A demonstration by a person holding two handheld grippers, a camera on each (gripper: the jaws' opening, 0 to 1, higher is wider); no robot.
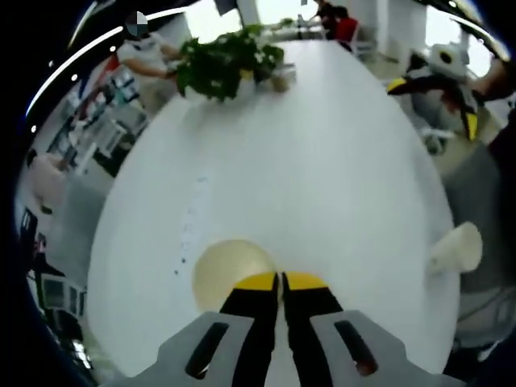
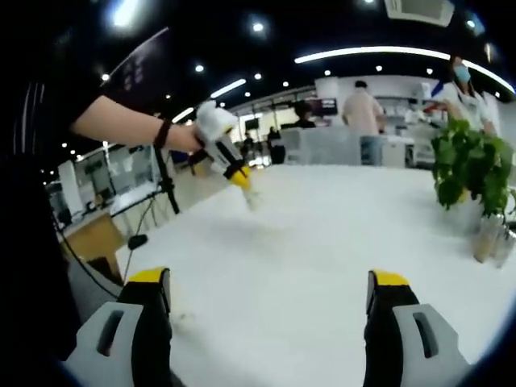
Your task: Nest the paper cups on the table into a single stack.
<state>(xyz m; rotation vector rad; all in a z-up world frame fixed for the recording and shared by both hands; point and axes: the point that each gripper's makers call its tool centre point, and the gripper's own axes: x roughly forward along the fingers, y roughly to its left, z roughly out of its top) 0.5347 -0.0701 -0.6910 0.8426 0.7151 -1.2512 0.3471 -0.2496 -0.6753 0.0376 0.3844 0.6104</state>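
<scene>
While a paper cup (image 1: 232, 270) is pinched at its rim by the clenched left gripper (image 1: 280, 282) above the table (image 1: 322, 177), the right gripper (image 2: 270, 294) is held released. Nesting over the cup lying sideways (image 1: 458, 250) is judged next; careful alignment is called for.

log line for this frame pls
left tool: shut on paper cup rim | right tool: open, nothing held | second cup: on its side at table edge

Table (image 1: 322, 177) lies mostly bare between plant (image 1: 226, 64) and cup (image 1: 231, 270), open for passing. Second cup (image 1: 458, 248) lies on its side at the table edge, well apart from the plant. People stand beyond the plant.
</scene>
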